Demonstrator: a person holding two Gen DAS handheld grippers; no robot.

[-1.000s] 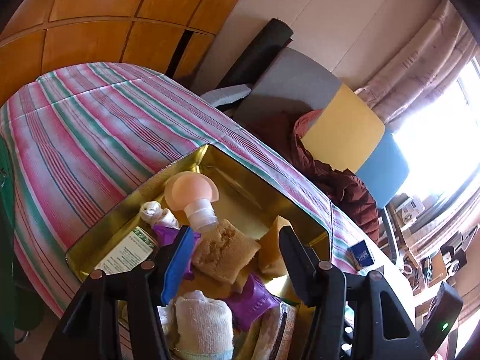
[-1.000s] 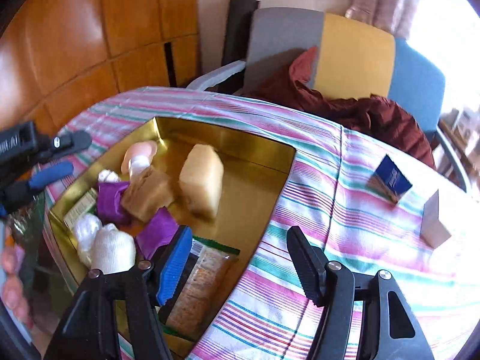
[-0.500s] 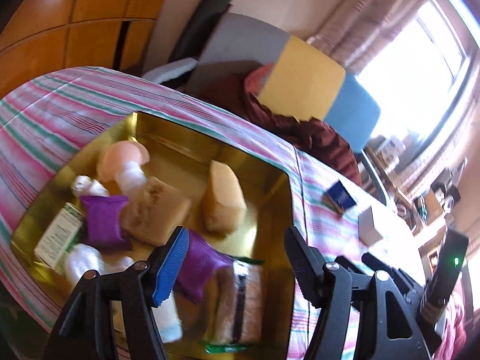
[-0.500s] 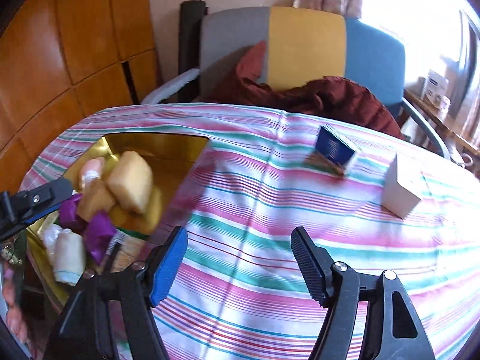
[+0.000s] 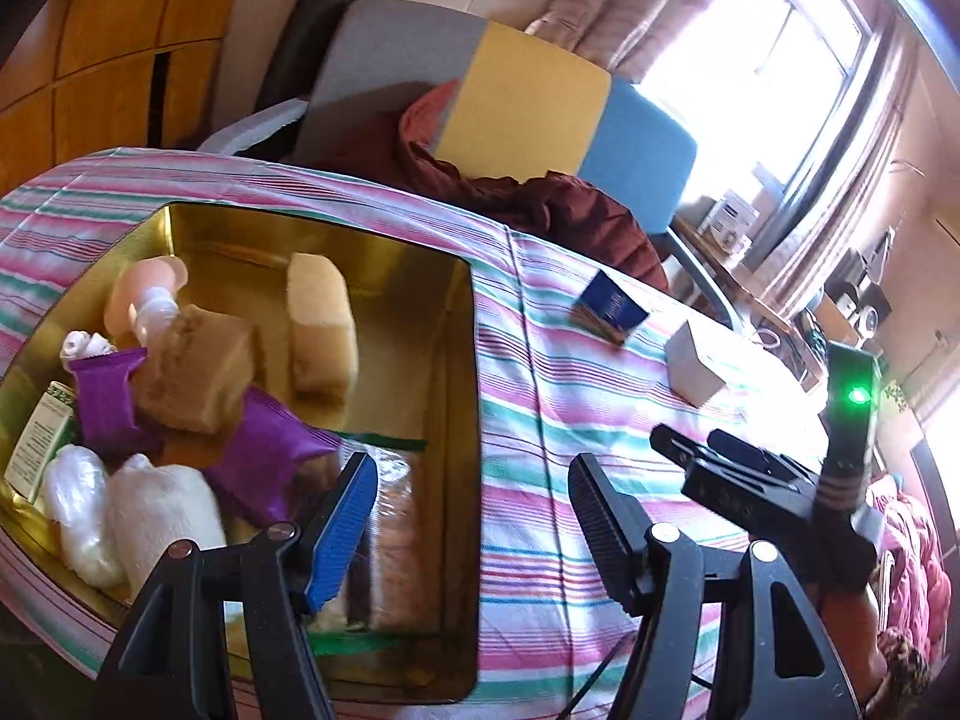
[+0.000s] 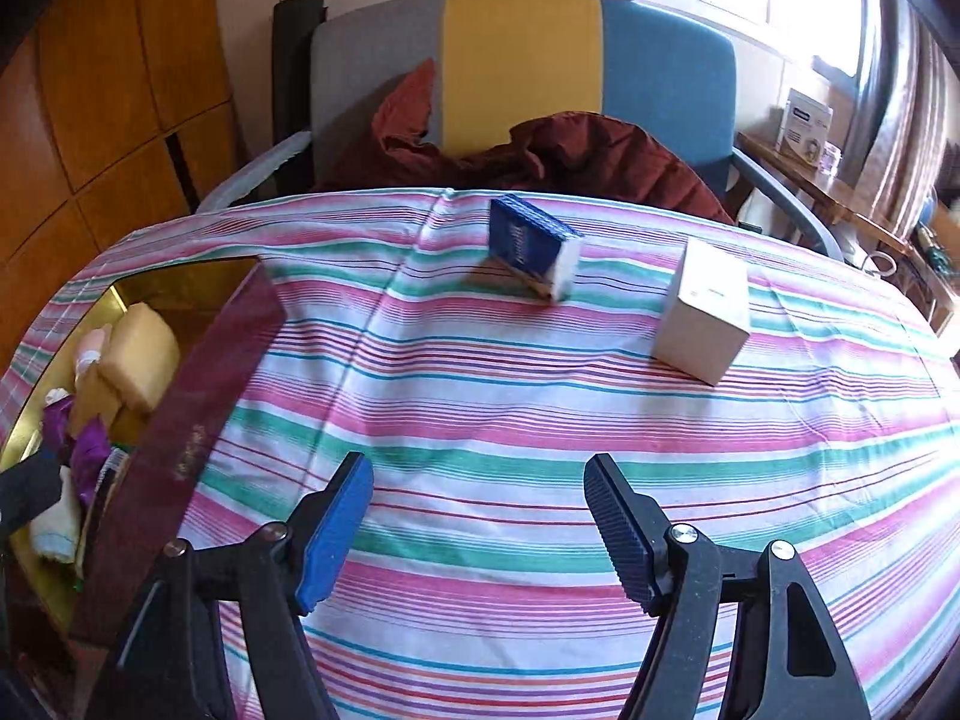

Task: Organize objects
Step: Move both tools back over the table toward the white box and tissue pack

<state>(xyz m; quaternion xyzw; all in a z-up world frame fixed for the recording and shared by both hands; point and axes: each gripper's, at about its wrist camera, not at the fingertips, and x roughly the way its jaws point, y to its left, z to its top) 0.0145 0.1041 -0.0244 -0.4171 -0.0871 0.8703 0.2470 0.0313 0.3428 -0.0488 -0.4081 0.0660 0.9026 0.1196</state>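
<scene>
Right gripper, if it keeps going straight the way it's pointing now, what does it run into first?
Most likely the bare striped tablecloth. The right gripper is open and empty, angled down at the cloth. The blue box and white box lie farther on; depth is hard to judge.

A: How is the left gripper [image 5: 471, 507] looking?
B: Black frame, silver screws, one blue pad, one black ribbed pad.
A: And the right gripper [image 6: 477, 513]?
B: Showing the same; a green light is glowing on it.
</scene>
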